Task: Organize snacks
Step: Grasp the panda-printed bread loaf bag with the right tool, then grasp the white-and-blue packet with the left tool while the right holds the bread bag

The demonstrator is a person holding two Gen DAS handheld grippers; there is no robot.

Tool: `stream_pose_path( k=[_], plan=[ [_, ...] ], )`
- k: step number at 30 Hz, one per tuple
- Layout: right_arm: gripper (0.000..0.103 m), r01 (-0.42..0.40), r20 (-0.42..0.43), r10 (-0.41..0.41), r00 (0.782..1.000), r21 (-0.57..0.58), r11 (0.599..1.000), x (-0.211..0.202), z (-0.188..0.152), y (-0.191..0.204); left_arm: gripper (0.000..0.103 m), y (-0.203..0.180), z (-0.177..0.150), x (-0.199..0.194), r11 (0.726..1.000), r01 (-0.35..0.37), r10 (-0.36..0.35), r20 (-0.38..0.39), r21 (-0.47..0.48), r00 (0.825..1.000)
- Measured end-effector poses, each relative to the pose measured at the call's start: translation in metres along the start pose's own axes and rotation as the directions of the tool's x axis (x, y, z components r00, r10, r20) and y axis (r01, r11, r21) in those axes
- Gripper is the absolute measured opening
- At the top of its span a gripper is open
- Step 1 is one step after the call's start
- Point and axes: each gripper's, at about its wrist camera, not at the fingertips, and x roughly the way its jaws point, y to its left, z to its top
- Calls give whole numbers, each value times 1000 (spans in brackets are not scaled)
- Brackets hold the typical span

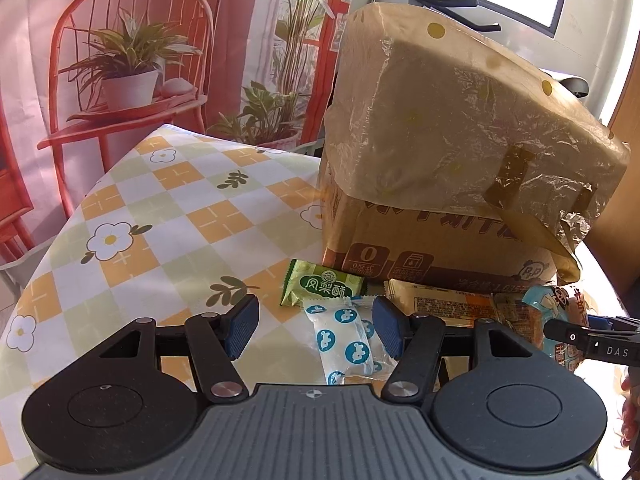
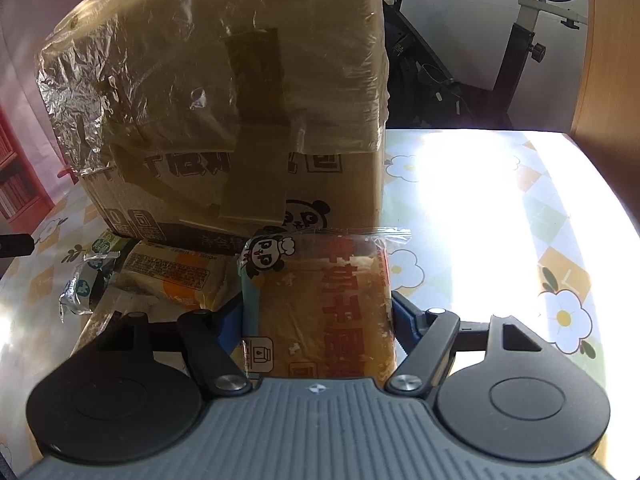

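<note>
My left gripper (image 1: 314, 326) is open above a white snack packet with blue dots (image 1: 344, 336) that lies between its fingers. A green pineapple-cake packet (image 1: 322, 286) lies just beyond it. My right gripper (image 2: 318, 320) is shut on a panda-print bread packet (image 2: 320, 308), which also shows in the left wrist view (image 1: 560, 320). An orange-and-cream snack packet (image 2: 176, 276) lies left of it, seen too in the left wrist view (image 1: 452, 308). A large taped cardboard box (image 1: 452, 152) stands right behind the snacks, also in the right wrist view (image 2: 224, 112).
A checkered flower tablecloth (image 1: 160, 216) covers the table. A red chair with potted plants (image 1: 128, 76) stands beyond the far edge. An exercise bike (image 2: 480, 64) stands behind the table on the right. Bright sun glare covers the cloth (image 2: 480, 200) right of the box.
</note>
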Motion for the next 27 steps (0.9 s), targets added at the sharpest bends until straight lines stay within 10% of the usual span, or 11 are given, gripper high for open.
stream_pose_path(
  k=[16, 19, 27],
  plan=[
    [73, -13, 16, 12, 1000, 39, 999, -13, -16, 11, 64, -28, -16, 61, 1000, -18, 20, -92, 14, 996],
    [73, -14, 14, 13, 1000, 41, 999, -14, -19, 11, 47, -30, -24, 59, 999, -14, 16, -89, 29, 996],
    [73, -36, 17, 36, 999, 32, 999, -24, -28, 14, 46, -24, -33, 16, 998, 14, -12, -39, 54, 999]
  ],
)
